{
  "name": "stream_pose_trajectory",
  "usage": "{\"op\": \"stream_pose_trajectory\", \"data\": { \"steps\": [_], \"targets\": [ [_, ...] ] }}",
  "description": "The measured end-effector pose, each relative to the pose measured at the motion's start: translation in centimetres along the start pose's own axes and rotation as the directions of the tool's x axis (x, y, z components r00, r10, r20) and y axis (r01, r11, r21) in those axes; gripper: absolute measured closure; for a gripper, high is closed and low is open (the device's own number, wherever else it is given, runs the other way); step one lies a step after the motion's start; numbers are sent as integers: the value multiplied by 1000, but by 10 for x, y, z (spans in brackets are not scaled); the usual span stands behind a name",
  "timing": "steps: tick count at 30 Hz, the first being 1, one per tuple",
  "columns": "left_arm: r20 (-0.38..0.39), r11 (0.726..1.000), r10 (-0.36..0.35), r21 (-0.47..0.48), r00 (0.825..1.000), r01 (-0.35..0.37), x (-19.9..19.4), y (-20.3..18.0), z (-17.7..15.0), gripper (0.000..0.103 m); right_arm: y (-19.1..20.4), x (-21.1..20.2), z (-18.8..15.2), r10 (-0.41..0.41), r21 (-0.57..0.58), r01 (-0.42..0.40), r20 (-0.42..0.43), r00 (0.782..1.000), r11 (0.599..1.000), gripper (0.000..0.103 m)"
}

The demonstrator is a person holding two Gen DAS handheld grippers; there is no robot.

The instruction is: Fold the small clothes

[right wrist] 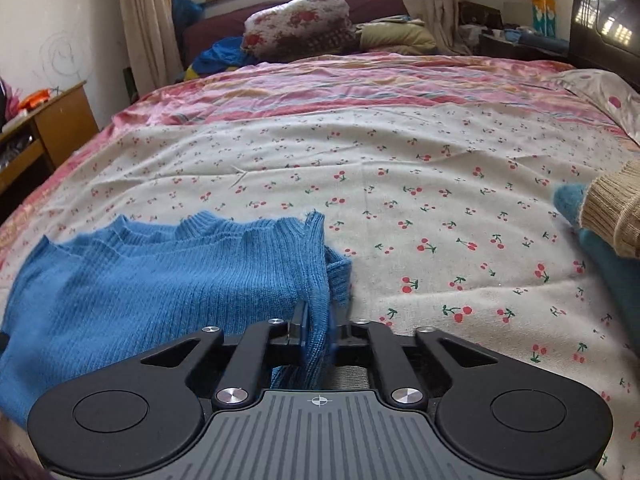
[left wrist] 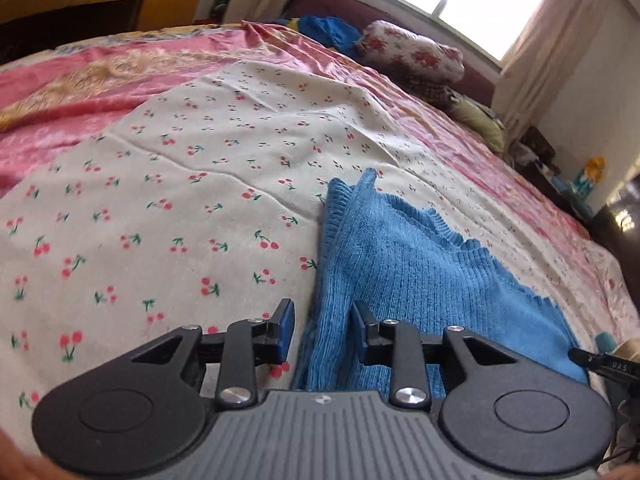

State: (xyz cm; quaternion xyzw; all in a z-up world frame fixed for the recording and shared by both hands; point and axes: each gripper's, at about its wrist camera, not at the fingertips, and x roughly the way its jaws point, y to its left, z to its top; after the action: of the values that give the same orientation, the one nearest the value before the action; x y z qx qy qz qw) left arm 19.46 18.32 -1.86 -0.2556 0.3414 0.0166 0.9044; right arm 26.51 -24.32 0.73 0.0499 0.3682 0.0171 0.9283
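Observation:
A blue ribbed knit sweater point(left wrist: 400, 264) point(right wrist: 160, 272) lies partly folded on a cherry-print sheet point(left wrist: 160, 200) point(right wrist: 400, 184) that covers the bed. My left gripper point(left wrist: 323, 326) is open, hovering at the sweater's left edge; the knit runs under the gap and neither pad presses on it. In the right wrist view my right gripper point(right wrist: 316, 326) is shut on the sweater's bunched right edge, with a fold of blue knit pinched between the pads.
A beige knit piece point(right wrist: 612, 212) rests on teal clothes at the right edge of the bed. A floral pillow point(right wrist: 296, 20) and bedding sit at the far end under the window. A wooden desk point(right wrist: 52, 120) stands left and a dark headboard point(right wrist: 608, 12) right.

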Motion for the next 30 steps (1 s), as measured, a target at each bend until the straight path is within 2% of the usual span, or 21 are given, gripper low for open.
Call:
{"op": "stream_pose_trajectory", "data": {
  "steps": [4, 7, 9, 14, 18, 25, 30],
  "targets": [
    [19, 1000, 3, 1, 1000, -3, -12, -3, -2, 67, 2, -17, 5, 4, -4, -4, 22, 1000, 1000, 87],
    [43, 999, 24, 22, 999, -25, -22, -8, -5, 67, 13, -32, 9, -17, -48, 20, 60, 998, 999, 86],
    [51, 998, 42, 36, 998, -43, -26, -12, -8, 67, 23, -39, 10, 5, -71, 0, 70, 998, 997, 86],
    [41, 993, 81, 82, 996, -84, -24, -26, -21, 66, 55, -35, -1, 61, -140, -57, 23, 998, 989, 86],
    [18, 987, 109, 119, 994, -110, -16, -31, -31, 62, 68, -11, -17, 47, -152, -55, -58, 997, 987, 86],
    [12, 987, 97, 124, 995, -98, -14, -28, -36, 60, 81, -19, -16, 3, -195, -11, -40, 999, 981, 85],
    [11, 988, 82, 127, 997, -82, -16, -25, -38, 59, 99, -27, -12, 11, -228, -16, -24, 1000, 973, 85]
  ]
}}
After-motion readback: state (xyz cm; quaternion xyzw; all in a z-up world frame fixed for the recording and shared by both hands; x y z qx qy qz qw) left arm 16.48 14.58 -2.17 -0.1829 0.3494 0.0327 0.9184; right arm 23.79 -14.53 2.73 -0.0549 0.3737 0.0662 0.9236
